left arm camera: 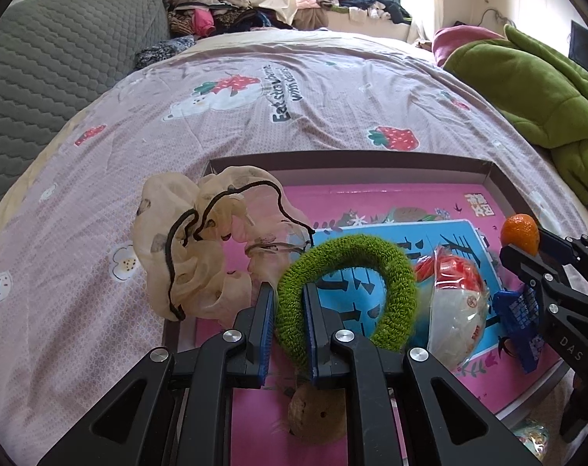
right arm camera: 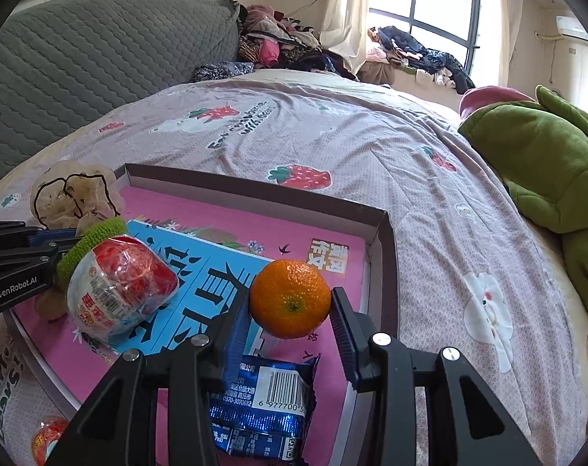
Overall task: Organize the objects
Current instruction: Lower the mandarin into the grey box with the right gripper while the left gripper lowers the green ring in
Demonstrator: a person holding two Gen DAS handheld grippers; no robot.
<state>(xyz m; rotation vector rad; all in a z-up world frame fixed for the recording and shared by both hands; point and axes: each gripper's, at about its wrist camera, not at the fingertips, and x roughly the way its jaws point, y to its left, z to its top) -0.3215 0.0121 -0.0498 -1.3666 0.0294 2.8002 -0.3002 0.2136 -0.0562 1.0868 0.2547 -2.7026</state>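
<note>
A shallow box (left arm camera: 492, 178) with a pink and blue printed bottom lies on the bed; it also shows in the right wrist view (right arm camera: 383, 240). My left gripper (left arm camera: 288, 295) is shut on a green knitted hair ring (left arm camera: 371, 256), held over the box. My right gripper (right arm camera: 290, 306) is shut on an orange mandarin (right arm camera: 290, 297), held above the box's right side; the mandarin (left arm camera: 520, 233) also shows in the left wrist view. In the box lie a red-and-white wrapped snack (right arm camera: 119, 291) and a blue snack packet (right arm camera: 267, 407).
A cream scrunchie with black trim (left arm camera: 193, 244) lies over the box's left edge. A brown round object (left arm camera: 317, 411) sits under my left gripper. A green plush (right arm camera: 546, 171) lies at the bed's right. Small wrapped items (right arm camera: 47, 439) lie near the box.
</note>
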